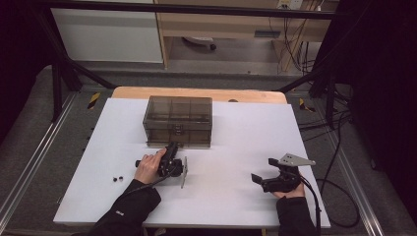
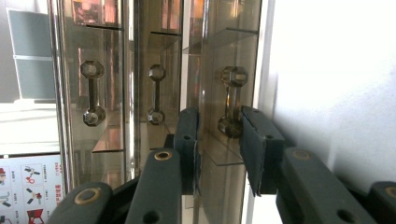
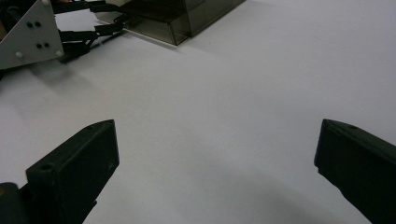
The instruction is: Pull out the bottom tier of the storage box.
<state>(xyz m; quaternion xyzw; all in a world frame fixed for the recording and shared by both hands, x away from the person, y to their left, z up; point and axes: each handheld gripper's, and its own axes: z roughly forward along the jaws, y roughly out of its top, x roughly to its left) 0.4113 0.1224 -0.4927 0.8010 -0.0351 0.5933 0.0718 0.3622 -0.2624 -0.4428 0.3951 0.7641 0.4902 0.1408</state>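
A smoky clear drawer cabinet (image 1: 178,120) stands at the back middle of the white board (image 1: 221,196). My left gripper (image 1: 172,147) is turned on its side at the cabinet's front. In the left gripper view, the left gripper (image 2: 220,112) has its jaws astride a dumbbell-shaped drawer handle (image 2: 232,100). The handle lies close to one pad, with a gap at the other, so the gripper is open. My right gripper (image 1: 264,169) rests on the board at the right, wide open on nothing. In the right gripper view, the right gripper (image 3: 217,140) faces the cabinet (image 3: 187,18) and the left gripper (image 3: 122,18).
Two small black pieces (image 1: 117,178) lie on the board to the left of the left hand. Two more drawer handles (image 2: 93,93) show on neighbouring drawers. Black frame bars and cables run along the table's right and far sides.
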